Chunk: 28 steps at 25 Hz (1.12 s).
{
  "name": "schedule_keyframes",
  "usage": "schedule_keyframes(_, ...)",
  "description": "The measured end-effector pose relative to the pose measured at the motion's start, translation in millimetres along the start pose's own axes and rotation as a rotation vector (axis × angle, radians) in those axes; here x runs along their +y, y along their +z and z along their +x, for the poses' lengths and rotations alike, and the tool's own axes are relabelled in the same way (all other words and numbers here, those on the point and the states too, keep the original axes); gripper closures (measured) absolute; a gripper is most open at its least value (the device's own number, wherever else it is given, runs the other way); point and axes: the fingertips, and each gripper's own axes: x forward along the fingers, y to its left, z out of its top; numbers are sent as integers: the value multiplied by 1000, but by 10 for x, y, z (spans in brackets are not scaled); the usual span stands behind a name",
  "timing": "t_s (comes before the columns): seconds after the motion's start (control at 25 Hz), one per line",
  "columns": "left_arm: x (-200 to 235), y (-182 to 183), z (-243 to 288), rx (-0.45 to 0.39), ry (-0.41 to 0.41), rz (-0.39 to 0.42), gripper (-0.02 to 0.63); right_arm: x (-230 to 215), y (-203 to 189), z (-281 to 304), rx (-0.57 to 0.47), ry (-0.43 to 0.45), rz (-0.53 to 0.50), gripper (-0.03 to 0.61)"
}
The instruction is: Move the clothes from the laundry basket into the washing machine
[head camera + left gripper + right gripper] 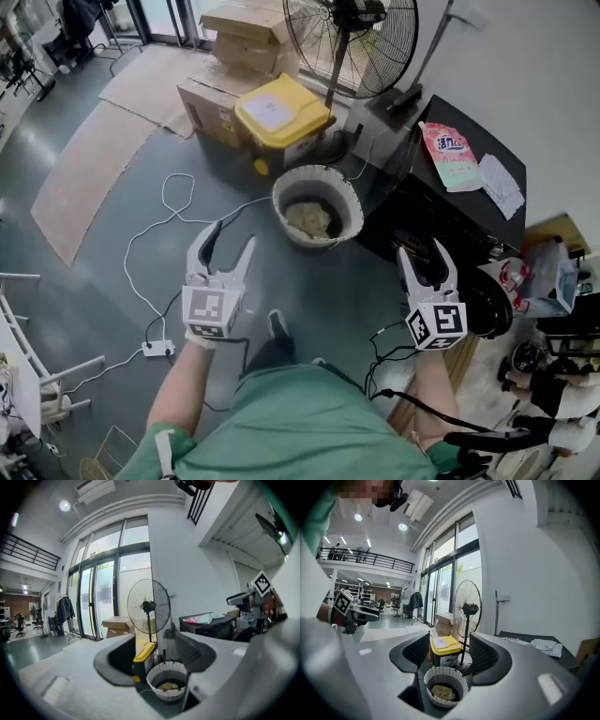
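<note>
Glossy grey floor (94,272) carries one round white laundry basket (354,214) with a ribbed wall, and in its bottom lies one crumpled beige heap of clothes (309,218). Behind the basket stand one boxy yellow-lidded bin (281,112) and one round wire-caged fan (352,42). Two tongs hover on the near side of the basket, the left gripper (233,234) and the right gripper (423,248), each with its two dark ribbed jaws spread and nothing between them.

L gripper (232,239) & R gripper (424,253) held out fwd, arms extended, fingers (244,261) apart, both empty
</note>
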Motion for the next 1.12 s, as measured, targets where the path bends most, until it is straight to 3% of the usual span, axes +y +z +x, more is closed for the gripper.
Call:
schedule_keyframes(0.24, 396, -164, 395, 22, -31, -19, 348, 69, -78, 551, 44, -27, -10, 328)
schedule_keyframes(0.56, 594, -327, 716, 55, -38, -29, 349, 110, -264, 1076, 96, 8, -25, 328)
schedule_keyframes(1.12, 798, -513, 1566, 156, 66, -13, 350, -349, -803, 2280, 171, 139, 0, 328)
